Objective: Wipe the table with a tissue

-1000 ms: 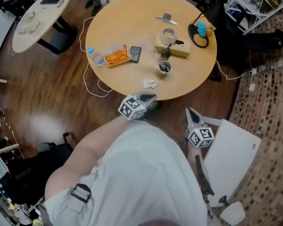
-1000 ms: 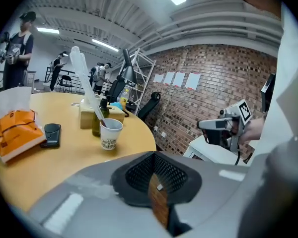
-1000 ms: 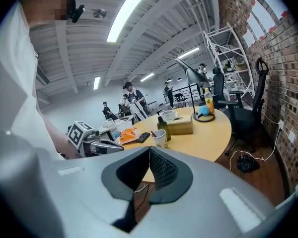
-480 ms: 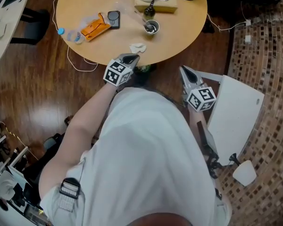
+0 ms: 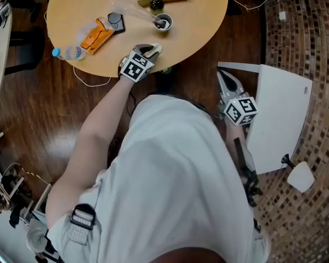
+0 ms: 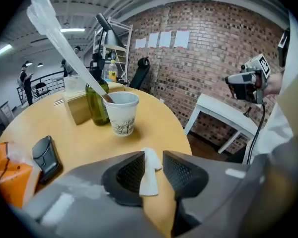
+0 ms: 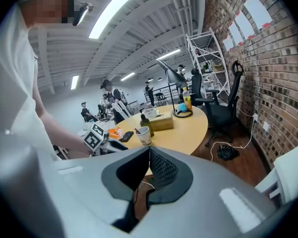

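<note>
A small crumpled white tissue point(image 6: 149, 177) lies near the front edge of the round wooden table point(image 5: 197, 15). My left gripper point(image 5: 153, 49) reaches over that edge. In the left gripper view the left gripper point(image 6: 153, 155) is open. The tissue stands between its jaws, against the left pad and apart from the right one. From the head view the tissue is mostly hidden under the gripper. My right gripper point(image 5: 223, 74) hangs off the table above the wooden floor, beside my body. Its jaws point(image 7: 149, 151) are shut and hold nothing.
On the table stand a paper cup point(image 5: 163, 22), a green bottle point(image 6: 97, 103), a tissue box point(image 6: 75, 105), a black phone point(image 5: 117, 21), an orange packet point(image 5: 96, 34) and a plastic water bottle point(image 5: 71, 52). A white side table point(image 5: 279, 114) is at my right.
The table has slid up in the head view as I leaned in. My left gripper has moved forward over the table edge, and the tissue now sits between its jaws. The right gripper stays low.
</note>
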Available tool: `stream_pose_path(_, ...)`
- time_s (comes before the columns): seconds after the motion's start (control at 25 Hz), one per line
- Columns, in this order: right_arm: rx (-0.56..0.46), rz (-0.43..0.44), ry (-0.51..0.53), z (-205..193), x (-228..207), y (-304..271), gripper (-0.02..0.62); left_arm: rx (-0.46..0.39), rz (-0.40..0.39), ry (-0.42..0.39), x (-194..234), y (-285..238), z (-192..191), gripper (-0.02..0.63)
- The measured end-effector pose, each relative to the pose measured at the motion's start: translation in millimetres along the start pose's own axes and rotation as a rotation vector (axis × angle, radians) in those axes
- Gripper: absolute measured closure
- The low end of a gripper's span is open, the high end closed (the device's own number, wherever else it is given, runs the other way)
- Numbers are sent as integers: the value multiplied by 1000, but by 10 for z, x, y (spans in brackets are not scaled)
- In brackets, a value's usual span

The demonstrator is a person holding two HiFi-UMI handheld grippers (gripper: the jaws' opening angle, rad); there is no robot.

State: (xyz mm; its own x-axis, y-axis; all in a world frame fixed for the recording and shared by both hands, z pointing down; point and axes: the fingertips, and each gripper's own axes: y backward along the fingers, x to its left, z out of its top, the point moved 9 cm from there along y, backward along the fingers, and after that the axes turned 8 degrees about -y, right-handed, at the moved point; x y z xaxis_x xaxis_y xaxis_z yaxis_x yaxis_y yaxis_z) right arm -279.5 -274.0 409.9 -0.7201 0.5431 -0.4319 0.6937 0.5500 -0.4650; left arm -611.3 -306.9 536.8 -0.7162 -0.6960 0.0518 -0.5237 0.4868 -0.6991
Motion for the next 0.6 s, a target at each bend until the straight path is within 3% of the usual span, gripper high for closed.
stream_pose_path(0.32, -39, -77, -39, -85, -60, 229, 588, 186, 2, -35, 29, -239, -178, 501)
stream_pose_path(0.6, -56, -105, -50, -141, -56, 308, 588, 193, 16, 3, 46, -315, -253, 549)
